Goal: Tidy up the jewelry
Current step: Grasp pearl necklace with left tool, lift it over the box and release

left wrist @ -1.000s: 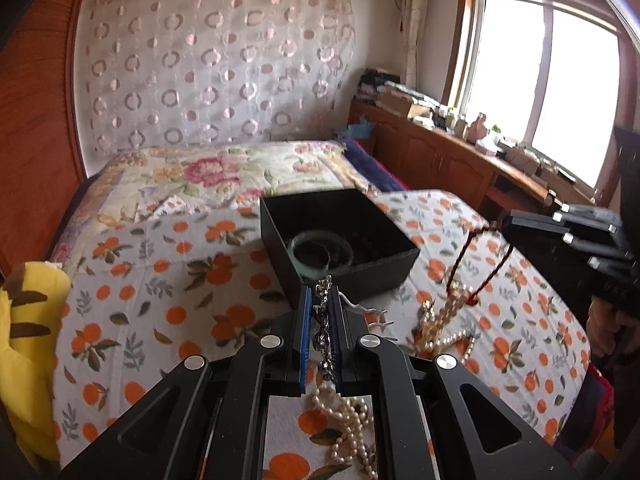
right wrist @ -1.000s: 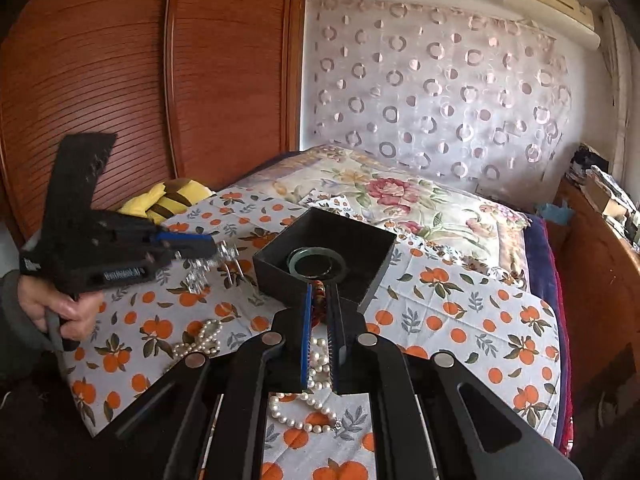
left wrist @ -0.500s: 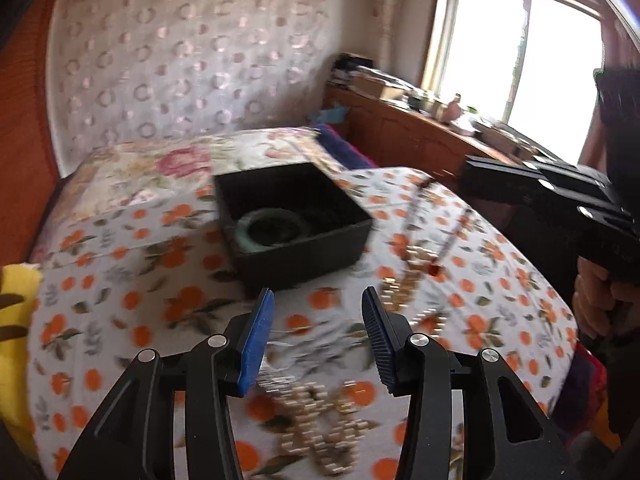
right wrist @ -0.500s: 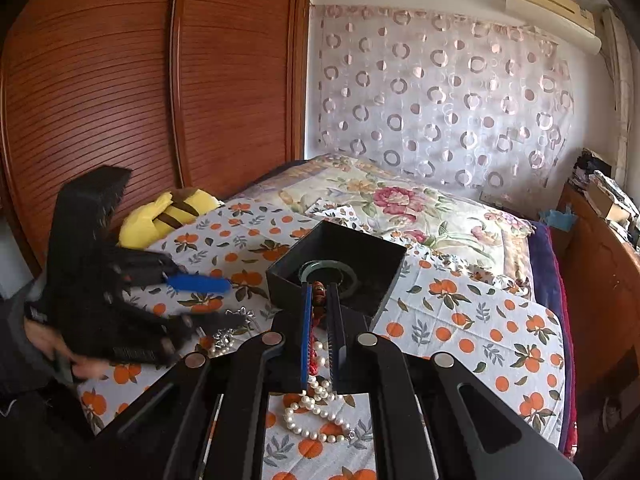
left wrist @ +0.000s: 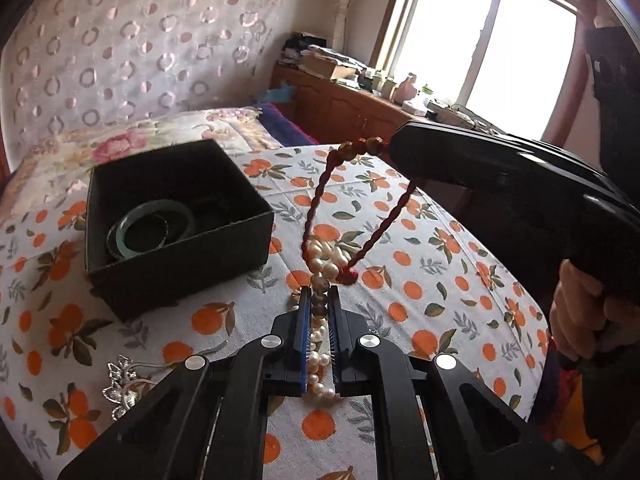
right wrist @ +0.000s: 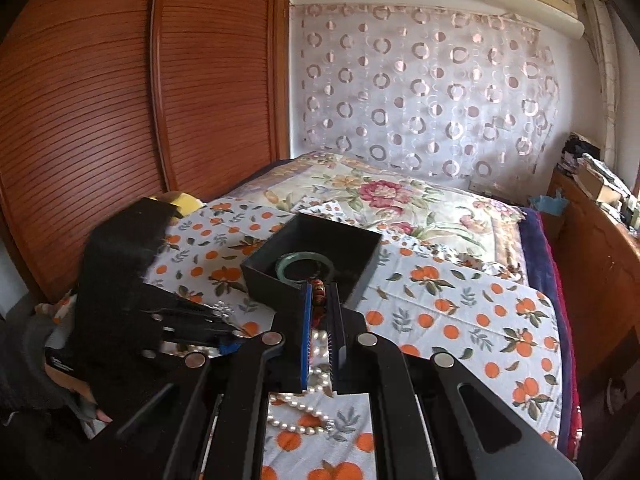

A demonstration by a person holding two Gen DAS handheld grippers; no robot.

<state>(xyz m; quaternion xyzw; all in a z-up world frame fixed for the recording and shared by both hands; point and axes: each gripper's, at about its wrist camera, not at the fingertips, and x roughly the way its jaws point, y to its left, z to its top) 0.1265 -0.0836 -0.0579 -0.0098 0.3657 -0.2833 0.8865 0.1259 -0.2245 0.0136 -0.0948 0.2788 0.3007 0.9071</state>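
A black open box (left wrist: 176,232) on the orange-print cloth holds a green bangle (left wrist: 154,226); it also shows in the right wrist view (right wrist: 312,258). My right gripper (right wrist: 320,292) is shut on a red cord necklace (left wrist: 320,196) with brown beads and holds it lifted beside the box. My left gripper (left wrist: 319,300) is shut on the pearl necklace (left wrist: 326,258) where it tangles with the red cord. More pearls (right wrist: 298,416) lie on the cloth below. A silver piece (left wrist: 124,380) lies at the left front.
The orange-print cloth (left wrist: 440,280) covers a bed with a floral quilt (right wrist: 384,196) behind. A wooden wardrobe (right wrist: 120,100) stands left, a wooden cabinet (left wrist: 352,112) under the window. A yellow plush toy (right wrist: 180,200) lies near the wardrobe.
My left gripper let go of the silver piece, opened, moved right and shut on the pearl necklace. My right gripper has lifted the red cord necklace higher, toward the box.
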